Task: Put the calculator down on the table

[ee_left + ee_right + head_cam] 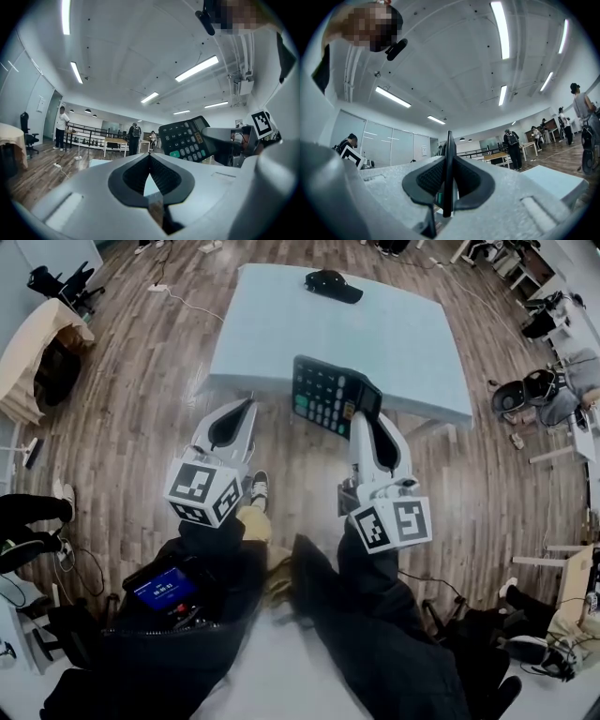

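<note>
A black calculator (330, 393) with grey and green keys hangs in the air above the near edge of the pale blue table (281, 324), with my right gripper (364, 416) shut on its near right corner. The right gripper view shows the calculator (449, 164) edge-on, a thin dark slab pinched between the black pads. My left gripper (246, 414) is to the left of the calculator, over the floor just short of the table, jaws shut with nothing in them. From the left gripper view, the calculator (187, 138) floats to the right.
A black cap (333, 284) lies at the table's far edge. Wood floor surrounds the table, with cables and chairs around the room. Several people (61, 126) stand by tables in the background. A phone (165, 589) sits at my lap.
</note>
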{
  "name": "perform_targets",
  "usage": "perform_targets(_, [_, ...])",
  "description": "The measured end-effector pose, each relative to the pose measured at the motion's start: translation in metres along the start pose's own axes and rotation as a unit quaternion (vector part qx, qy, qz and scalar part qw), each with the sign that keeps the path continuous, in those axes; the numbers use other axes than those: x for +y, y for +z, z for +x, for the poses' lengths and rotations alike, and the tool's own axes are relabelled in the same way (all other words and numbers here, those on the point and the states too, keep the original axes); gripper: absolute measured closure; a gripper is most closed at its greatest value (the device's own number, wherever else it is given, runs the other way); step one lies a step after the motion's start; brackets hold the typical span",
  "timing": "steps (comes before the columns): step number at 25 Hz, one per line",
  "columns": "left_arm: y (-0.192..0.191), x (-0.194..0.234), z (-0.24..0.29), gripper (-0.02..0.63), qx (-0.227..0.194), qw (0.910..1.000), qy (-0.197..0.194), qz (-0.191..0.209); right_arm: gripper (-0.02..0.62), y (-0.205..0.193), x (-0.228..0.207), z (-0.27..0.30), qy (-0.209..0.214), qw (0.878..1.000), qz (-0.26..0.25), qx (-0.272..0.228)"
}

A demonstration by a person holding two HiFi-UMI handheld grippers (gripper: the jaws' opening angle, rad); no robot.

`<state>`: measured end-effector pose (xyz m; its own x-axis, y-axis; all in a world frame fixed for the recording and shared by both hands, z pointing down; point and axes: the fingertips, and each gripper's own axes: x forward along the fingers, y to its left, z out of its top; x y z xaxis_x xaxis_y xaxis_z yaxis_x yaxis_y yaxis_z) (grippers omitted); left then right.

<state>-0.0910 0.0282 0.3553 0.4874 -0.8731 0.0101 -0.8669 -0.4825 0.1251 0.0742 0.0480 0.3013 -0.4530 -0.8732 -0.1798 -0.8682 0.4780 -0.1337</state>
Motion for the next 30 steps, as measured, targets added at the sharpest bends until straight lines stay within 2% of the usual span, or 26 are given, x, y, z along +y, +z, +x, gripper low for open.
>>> perform_targets(14, [0.008,0.063,0.105,0.607,0.024,0.9991,-0.029,-0.019,0.549,-0.015,-0.049,0.105,-0.032,0.999,0.01,0.027])
perform_targets(21, [0.012,0.097,0.148,0.609,0.026,0.9984,-0.038,-0.031,0.549,-0.015,-0.063,0.155,-0.04,0.999,0.003,0.032])
perform_targets(26, [0.014,0.142,0.191,0.609,0.029,0.9978,-0.042,-0.043,0.549,-0.029,-0.071,0.216,-0.04,0.998,0.001,0.047])
perform_targets(30, [0.011,0.154,0.211,0.609,0.035,0.9967,-0.045,-0.057,0.549,-0.033,-0.081,0.238,-0.044,0.997,0.001,0.059])
